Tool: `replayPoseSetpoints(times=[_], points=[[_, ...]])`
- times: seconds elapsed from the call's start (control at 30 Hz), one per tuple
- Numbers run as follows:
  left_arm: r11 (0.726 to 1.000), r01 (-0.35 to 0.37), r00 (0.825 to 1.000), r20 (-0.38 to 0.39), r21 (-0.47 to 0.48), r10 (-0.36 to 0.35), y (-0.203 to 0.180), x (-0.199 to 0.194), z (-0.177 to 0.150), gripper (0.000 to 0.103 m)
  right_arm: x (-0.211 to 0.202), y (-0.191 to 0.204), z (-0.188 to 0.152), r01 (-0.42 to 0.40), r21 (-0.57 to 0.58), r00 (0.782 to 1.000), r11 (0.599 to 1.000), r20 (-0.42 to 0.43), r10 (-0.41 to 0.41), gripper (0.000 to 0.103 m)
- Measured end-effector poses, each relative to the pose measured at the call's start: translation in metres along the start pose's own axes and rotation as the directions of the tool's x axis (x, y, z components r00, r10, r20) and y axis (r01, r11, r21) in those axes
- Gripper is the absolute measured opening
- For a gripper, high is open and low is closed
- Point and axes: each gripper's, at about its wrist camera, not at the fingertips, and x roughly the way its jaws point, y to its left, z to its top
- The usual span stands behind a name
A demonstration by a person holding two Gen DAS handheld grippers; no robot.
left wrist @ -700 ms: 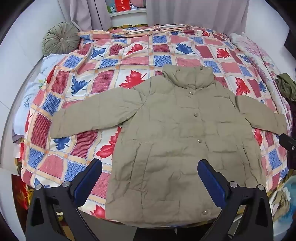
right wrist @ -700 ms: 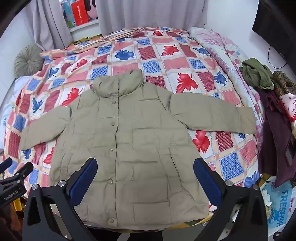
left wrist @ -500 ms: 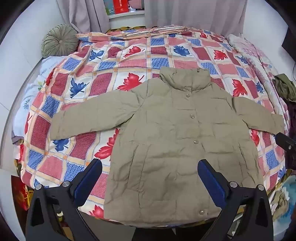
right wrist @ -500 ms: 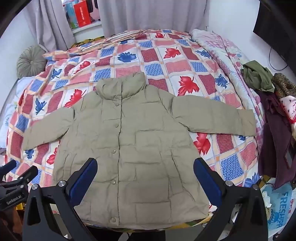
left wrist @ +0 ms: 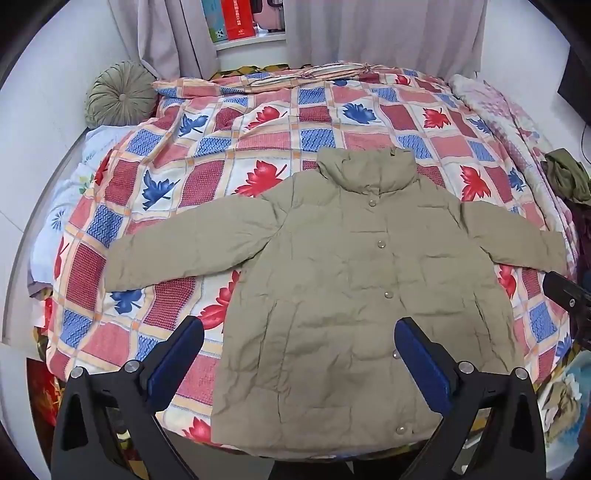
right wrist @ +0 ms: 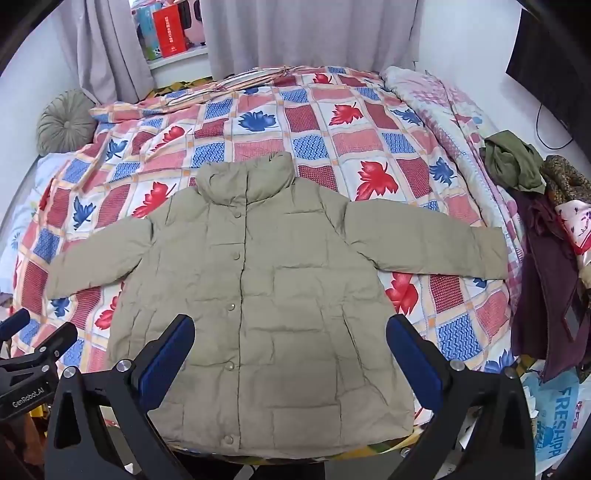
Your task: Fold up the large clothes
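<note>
An olive-beige puffer jacket lies flat and face up on the bed, buttoned, collar away from me, both sleeves spread out to the sides. It also shows in the right wrist view. My left gripper is open and empty, hovering above the jacket's lower left part near the hem. My right gripper is open and empty above the jacket's lower middle. The right gripper's tip shows at the left wrist view's right edge; the left gripper shows at the right wrist view's lower left.
The bed has a leaf-patterned checked quilt. A round green cushion sits at the far left corner. A pile of dark clothes lies along the bed's right side. Curtains and a windowsill with boxes stand behind.
Both grippers have drawn slightly back and up from the bed, so the jacket sits a little lower in both views. The jacket has not moved and both grippers stay open.
</note>
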Motion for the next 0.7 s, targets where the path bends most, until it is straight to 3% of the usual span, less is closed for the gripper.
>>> replayPoseSetpoints(times=[0.7], points=[[1.000,-0.002,1.000,0.008,0.000,0.002,-0.0021,-0.0044,0.0018,0.103,-0.0010,0.0042,0.0000,-0.001,-0.001,1.000,1.000,0.001,0.001,0.103]])
